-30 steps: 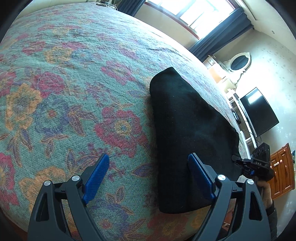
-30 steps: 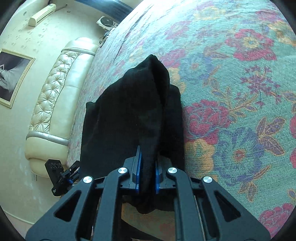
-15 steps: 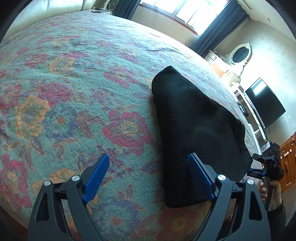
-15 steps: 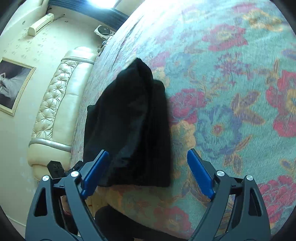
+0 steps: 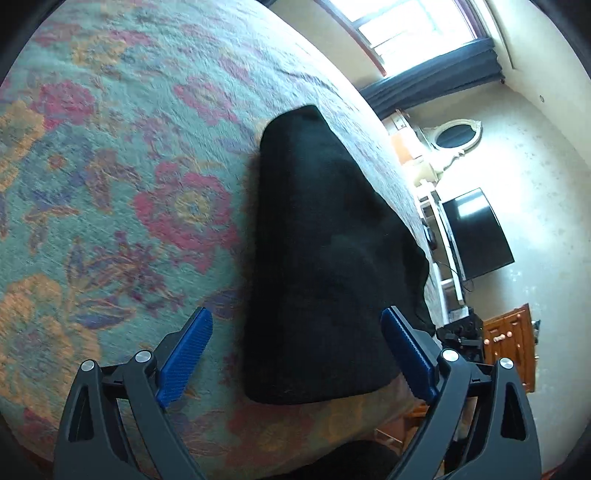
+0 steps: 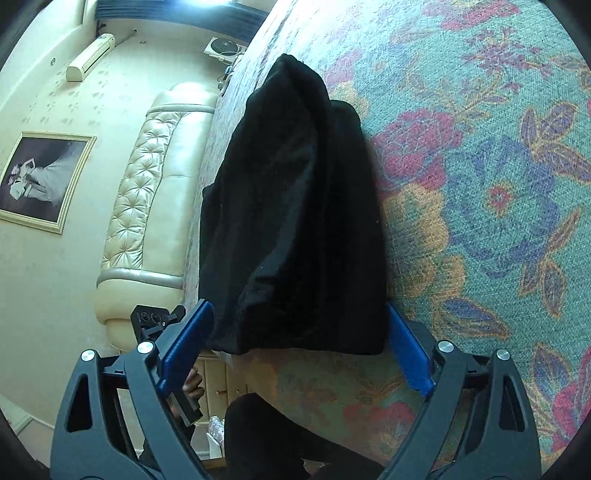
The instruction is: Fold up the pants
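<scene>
The black pants lie folded in a long bundle on the flowered bedspread, near the bed's edge. My left gripper hovers over the bundle's near end; its jaws are still opening and the blue pads stand apart from the cloth. In the right wrist view the pants show an upper layer lying over a lower one. My right gripper is at their near end; its jaws are opening too, astride the cloth without pressing it.
A cream tufted headboard and a framed picture lie beyond the bed on one side. On the other stand a television, a wooden cabinet and a bright window. A person's dark-clothed leg is below the bed edge.
My right gripper let go of the pinched fold and opened wide; the cloth dropped flat onto the bundle. My left gripper stayed open and turned more toward the pants.
</scene>
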Motion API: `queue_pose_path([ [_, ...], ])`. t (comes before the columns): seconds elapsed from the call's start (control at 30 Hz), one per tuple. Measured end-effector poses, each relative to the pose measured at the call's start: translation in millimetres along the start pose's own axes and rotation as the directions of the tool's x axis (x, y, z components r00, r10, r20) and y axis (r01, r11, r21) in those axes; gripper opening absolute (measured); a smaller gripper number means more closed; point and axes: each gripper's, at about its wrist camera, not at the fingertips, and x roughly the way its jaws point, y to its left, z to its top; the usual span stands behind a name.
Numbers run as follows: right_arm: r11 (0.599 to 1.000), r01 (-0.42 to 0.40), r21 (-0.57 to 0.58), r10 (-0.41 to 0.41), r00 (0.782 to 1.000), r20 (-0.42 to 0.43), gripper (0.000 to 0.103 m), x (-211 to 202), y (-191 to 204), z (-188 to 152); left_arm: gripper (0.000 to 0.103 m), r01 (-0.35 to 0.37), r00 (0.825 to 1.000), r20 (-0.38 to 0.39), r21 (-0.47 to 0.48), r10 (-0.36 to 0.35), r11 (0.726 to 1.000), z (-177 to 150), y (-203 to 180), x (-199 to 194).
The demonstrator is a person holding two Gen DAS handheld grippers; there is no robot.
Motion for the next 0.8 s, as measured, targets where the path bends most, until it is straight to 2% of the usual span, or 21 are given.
queue_pose_path([
  [0.07,1.0,-0.01,0.004,0.01,1.0,-0.005,0.091,-1,-3,1,0.091,0.015,0.998,-0.054,-0.018,-0.016,1.0,-1,5,11],
  [0.17,1.0,-0.004,-0.003,0.004,1.0,-0.007,0.087,-6,-7,1,0.091,0.041,0.996,-0.081,0.033,-0.038,0.999,-2,1,12],
  [0.23,1.0,0.023,-0.007,-0.023,1.0,-0.009,0.065,-4,-7,1,0.091,0.096,0.99,-0.108,0.031,-0.092,0.995,-2,-1,12],
  [0.27,0.999,0.033,-0.006,-0.033,0.999,-0.01,0.061,-2,-8,1,0.091,0.13,0.986,-0.111,0.023,-0.127,0.991,-2,-2,12],
  [0.3,1.0,0.03,-0.003,-0.03,1.0,-0.009,0.055,-3,-10,-1,0.091,0.129,0.987,-0.104,0.024,-0.126,0.991,-4,-2,12],
  [0.33,1.0,0.03,-0.004,-0.03,1.0,-0.009,0.048,-4,-13,-2,0.07,0.106,0.989,-0.105,0.032,-0.102,0.994,-4,-2,13],
  [0.4,0.999,0.043,-0.017,-0.043,0.999,-0.007,0.041,-6,-15,-3,0.049,0.038,0.99,-0.14,0.058,-0.03,0.998,-8,0,20],
  [0.5,0.992,0.103,-0.077,-0.103,0.995,-0.007,0.038,-3,-9,-6,0.043,0.009,0.991,-0.135,0.112,0.006,0.994,-12,-2,22],
  [0.57,0.993,0.089,-0.084,-0.09,0.996,-0.014,0.038,-3,-13,-6,0.043,-0.007,0.99,-0.137,0.135,0.026,0.991,-11,-9,24],
  [0.67,0.994,0.042,-0.097,-0.045,0.999,-0.024,0.047,-6,-13,-5,0.059,-0.067,0.987,-0.126,0.233,0.098,0.97,-5,-32,21],
  [0.7,0.996,0.021,-0.09,-0.024,0.999,-0.031,0.054,-9,-13,-5,0.077,-0.115,0.985,-0.09,0.277,0.144,0.954,-5,-39,15],
  [0.73,0.997,0.006,-0.082,-0.008,1.0,-0.029,0.065,-12,-13,-3,0.086,-0.162,0.983,-0.036,0.316,0.182,0.935,-2,-47,9],
  [0.8,0.997,-0.017,-0.082,0.017,1.0,0.006,0.082,-22,-9,3,0.087,-0.196,0.98,0.04,0.383,0.196,0.903,5,-60,-1],
])
